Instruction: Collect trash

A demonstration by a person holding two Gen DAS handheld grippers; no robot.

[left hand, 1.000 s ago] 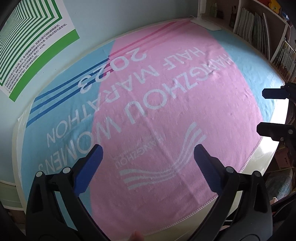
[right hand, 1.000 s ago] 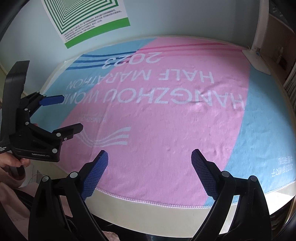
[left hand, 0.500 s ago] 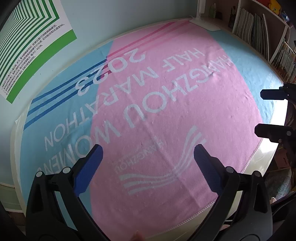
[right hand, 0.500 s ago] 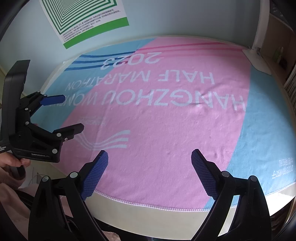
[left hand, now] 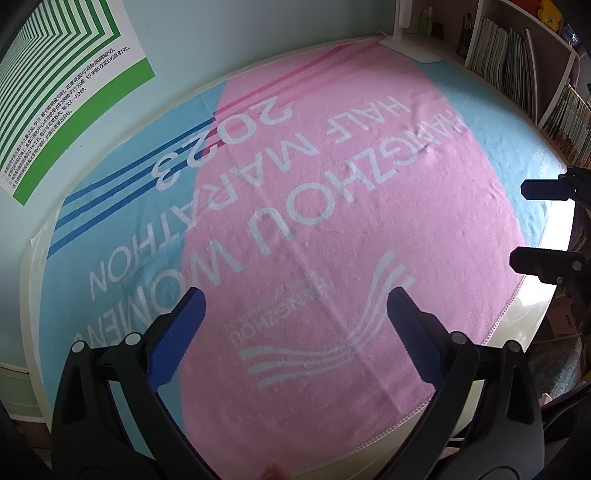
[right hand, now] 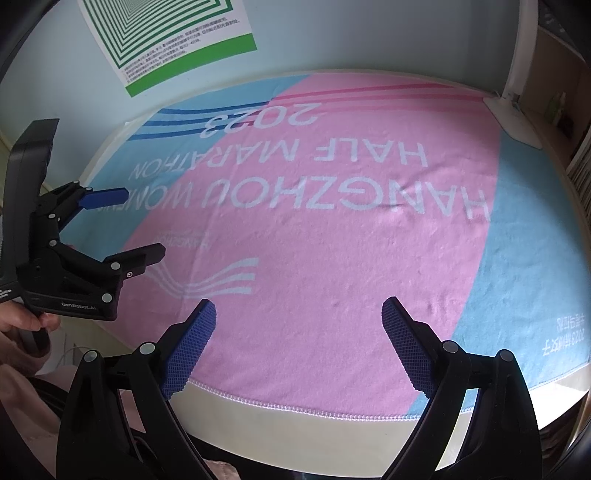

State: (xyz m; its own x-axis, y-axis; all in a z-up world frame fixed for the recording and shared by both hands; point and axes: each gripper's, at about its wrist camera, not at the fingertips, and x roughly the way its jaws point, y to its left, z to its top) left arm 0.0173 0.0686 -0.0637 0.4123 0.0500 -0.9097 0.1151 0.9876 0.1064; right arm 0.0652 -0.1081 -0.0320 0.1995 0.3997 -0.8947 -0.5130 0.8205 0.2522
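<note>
Towel (left hand: 332, 206): terry cloth, matt, nubbly pile, stitched hem. Table (right hand: 295, 424): cream top, smooth, faintly glossy. Left gripper (left hand: 293, 306) and right gripper (right hand: 299, 317): matt black plastic (blue pads (right hand: 192, 347) finely ribbed). Poster (right hand: 166, 33): printed paper, smooth.

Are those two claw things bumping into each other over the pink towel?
Apart. The right wrist view shows the left gripper well off to the side of the right gripper, with towel visible between them.
</note>
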